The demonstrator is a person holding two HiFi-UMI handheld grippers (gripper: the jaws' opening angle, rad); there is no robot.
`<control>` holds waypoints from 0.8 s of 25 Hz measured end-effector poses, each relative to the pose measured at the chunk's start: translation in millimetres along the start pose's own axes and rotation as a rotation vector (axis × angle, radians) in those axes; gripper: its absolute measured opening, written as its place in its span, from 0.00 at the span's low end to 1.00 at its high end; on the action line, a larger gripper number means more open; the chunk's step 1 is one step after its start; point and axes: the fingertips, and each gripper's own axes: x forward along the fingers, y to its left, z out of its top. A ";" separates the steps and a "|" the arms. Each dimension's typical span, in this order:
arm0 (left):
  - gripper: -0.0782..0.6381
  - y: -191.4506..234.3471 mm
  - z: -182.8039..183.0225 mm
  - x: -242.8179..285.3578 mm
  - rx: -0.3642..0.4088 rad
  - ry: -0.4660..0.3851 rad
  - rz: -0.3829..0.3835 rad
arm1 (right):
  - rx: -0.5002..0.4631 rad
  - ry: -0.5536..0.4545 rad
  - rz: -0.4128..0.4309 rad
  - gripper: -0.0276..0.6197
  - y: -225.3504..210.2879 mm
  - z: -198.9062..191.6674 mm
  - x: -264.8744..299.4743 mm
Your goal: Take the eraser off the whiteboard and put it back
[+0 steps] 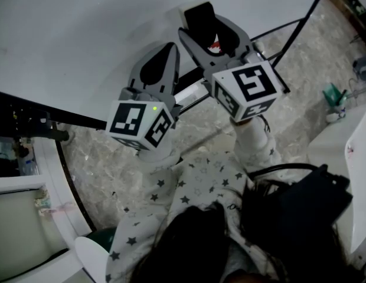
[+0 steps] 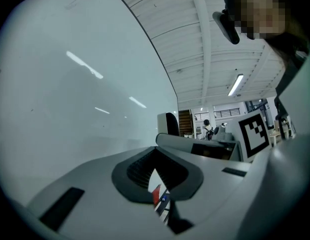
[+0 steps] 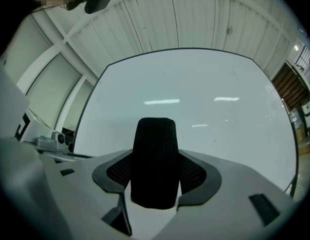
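Head view: the whiteboard [image 1: 82,40] stands over a marbled floor [image 1: 112,158]. The right gripper [image 1: 211,33] clamps the black eraser [image 1: 201,17], long axis toward the board.
Left gripper view: the left gripper [image 2: 156,179] is pinched together, empty.
Right gripper view: the eraser stands upright between the jaws.

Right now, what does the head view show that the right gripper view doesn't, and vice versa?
Head view only: the floor, starred sleeves, and the right gripper cube. Right gripper view only: the ceiling and light reflections on the board. Both: the right gripper shut on the eraser, with the whiteboard behind it.
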 end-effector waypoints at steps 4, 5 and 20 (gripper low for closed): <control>0.11 -2.6 4.1 -0.9 -0.013 -0.012 -0.007 | 0.001 -0.001 0.007 0.44 1.6 0.3 0.1; 0.11 -3.5 5.2 -0.9 -0.017 -0.012 -0.010 | 0.002 -0.001 0.009 0.44 2.0 0.4 0.4; 0.11 -2.5 5.1 -2.8 -0.029 -0.015 -0.001 | -0.002 0.009 0.026 0.45 5.4 -1.7 4.5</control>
